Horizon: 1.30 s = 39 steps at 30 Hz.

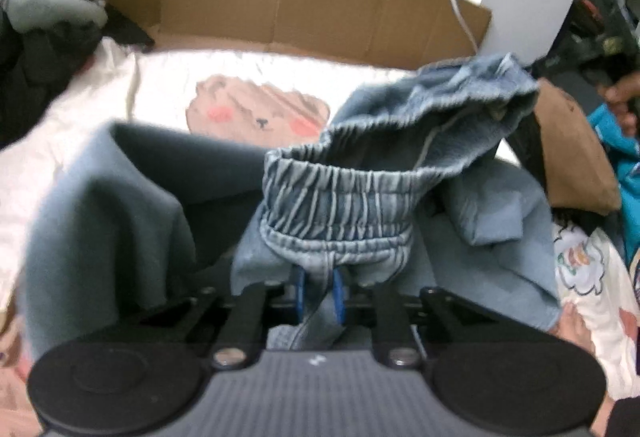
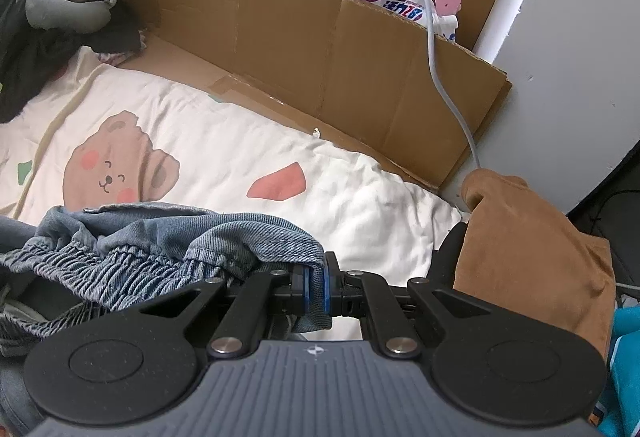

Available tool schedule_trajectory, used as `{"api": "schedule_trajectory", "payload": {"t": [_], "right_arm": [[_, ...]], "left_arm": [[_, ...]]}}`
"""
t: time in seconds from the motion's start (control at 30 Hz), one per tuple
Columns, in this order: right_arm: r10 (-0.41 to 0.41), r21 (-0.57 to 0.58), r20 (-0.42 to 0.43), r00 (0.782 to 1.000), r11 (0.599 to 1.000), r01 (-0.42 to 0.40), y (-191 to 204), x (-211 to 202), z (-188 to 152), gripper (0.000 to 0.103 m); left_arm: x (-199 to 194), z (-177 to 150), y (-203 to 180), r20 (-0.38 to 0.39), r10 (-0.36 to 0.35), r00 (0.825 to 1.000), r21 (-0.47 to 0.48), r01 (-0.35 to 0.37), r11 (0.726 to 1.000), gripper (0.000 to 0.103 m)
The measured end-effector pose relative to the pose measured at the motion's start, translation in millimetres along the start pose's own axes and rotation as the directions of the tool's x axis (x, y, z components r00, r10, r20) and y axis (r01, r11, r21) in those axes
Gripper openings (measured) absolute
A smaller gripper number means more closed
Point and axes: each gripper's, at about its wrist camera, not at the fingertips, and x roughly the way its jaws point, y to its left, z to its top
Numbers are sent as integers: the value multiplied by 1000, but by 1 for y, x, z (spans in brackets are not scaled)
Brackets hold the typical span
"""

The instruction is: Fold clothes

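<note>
Both grippers have the same pair of jeans (image 1: 340,197), a light-blue denim pair w/ a gathered elastic waistband. Left gripper (image 1: 319,295): blue pads clamped on denim just below the waistband, a strip of fabric running down between them toward the camera; jaws nearly together w/ cloth pinched in the gap. Right gripper (image 2: 316,293): also clenched, pads pressing a fold of the jeans' edge, fabric draped over the left pad and hanging out below. In the left view the waistband stands up in front of the gripper and stretches up and to the right, where it's held at the far corner; the right gripper itself is hard to make out there. Jeans are lifted above a grey-blue sweatshirt (image 1: 108,221) that lies spread under and around them on the bed. The bedsheet (image 2: 224,153) is white w/ a brown bear print (image 2: 116,165) and a pink shape. Behind the bed, a flattened cardboard sheet (image 2: 320,49) stands against the wall, white cable (image 2: 432,49) hanging in front of it. A brown garment (image 2: 520,237) sits at the right edge of the bed, just beside the right gripper; teal fabric (image 2: 628,337) beyond it. Dark clothes pile (image 1: 44,49) at far left, well apart from the jeans.
</note>
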Motion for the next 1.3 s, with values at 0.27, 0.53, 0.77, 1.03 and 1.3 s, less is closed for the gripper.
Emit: {"api": "schedule_trajectory", "payload": {"t": [0.27,0.53,0.77,1.03,1.3], "right_arm": [[-2,-6,-7,1000,1000,2,1,0,-3,5],[-5,-12,-9,1000,1000,5,2,2,1,5],[-3,-20,-17,1000,1000,3,2,4,0,5],[-6,-23,-19,1000,1000,6,4,5,1,5],[-6,-24,-25,1000,1000,6,4,6,5,5]], "left_arm": [[-56,22,1,78,-28,997,-49,32,998,14],[-48,18,-2,63,22,998,-3,-22,1000,18],[-34,5,-3,26,32,999,48,-33,998,73],[5,-25,-19,-14,97,995,189,-92,978,73],[22,-22,-11,-41,55,998,112,-50,992,71]]}}
